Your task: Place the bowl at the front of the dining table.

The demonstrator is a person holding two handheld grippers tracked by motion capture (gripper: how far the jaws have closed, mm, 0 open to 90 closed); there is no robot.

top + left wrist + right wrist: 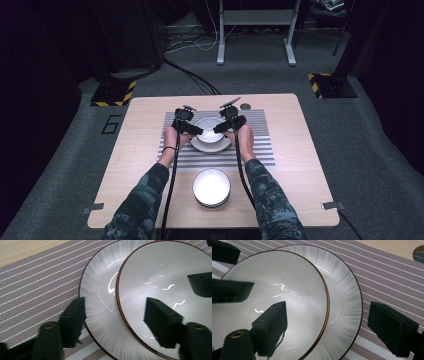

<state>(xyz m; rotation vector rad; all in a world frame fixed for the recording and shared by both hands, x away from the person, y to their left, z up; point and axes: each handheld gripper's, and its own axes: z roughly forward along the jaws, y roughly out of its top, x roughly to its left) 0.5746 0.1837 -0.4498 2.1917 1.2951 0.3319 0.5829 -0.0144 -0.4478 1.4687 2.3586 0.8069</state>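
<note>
A light wooden counter (140, 165) stands on grey carpet (60, 165) in a dark room, with a white "6" (110, 124) marked on the floor at centre left. A striped placemat (260, 150) lies mid-frame. On it rests a white plate (204, 146) carrying an empty white bowl (210, 131). A second empty bowl (211, 187) sits lower centre. The left tool (199, 131) and right tool (218, 128) stand open, straddling the upper bowl's rim without pressing it.
</note>
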